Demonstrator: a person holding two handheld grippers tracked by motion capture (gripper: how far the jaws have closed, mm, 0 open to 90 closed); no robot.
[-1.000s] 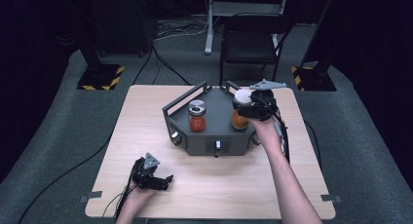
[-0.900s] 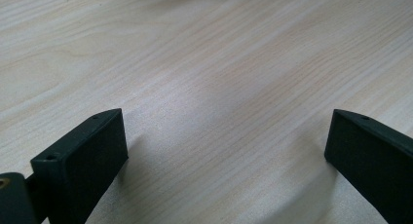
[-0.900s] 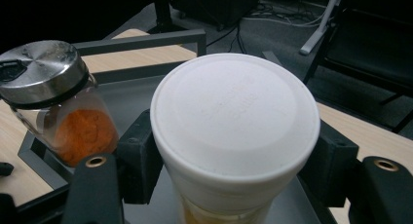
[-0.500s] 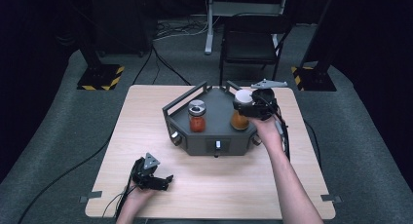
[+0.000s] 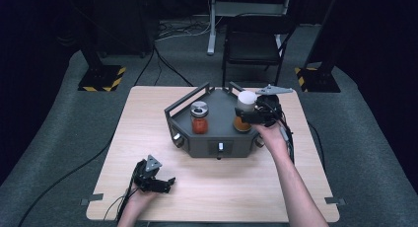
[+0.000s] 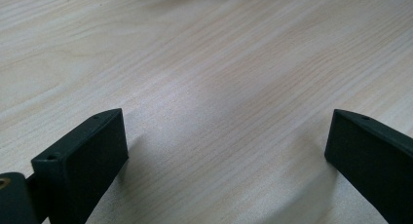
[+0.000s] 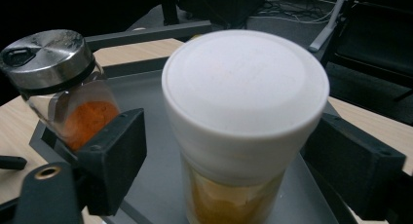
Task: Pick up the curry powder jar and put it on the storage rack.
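Note:
A jar with a white lid [image 5: 246, 97] [image 7: 243, 87] and orange contents stands on the right side of the grey tray [image 5: 217, 144]. My right gripper [image 5: 250, 117] [image 7: 234, 151] is open, one jaw on each side of the jar just below the lid. A strip of tray shows between the left jaw and the glass. A second jar [image 5: 199, 118] [image 7: 63, 87] with a silver lid and red powder stands on the tray's left side. My left gripper [image 5: 165, 182] [image 6: 224, 146] rests low on the wooden table [image 5: 148, 118] near its front edge, open, with only bare wood between its jaws.
The tray has raised rails [image 5: 185, 99] at its back left and knobs on its front face. A black chair [image 5: 254, 44] stands behind the table. Cables trail off the table's front left corner [image 5: 123, 202].
My right gripper has shifted slightly to the right at the white-lidded jar. The left gripper has not moved.

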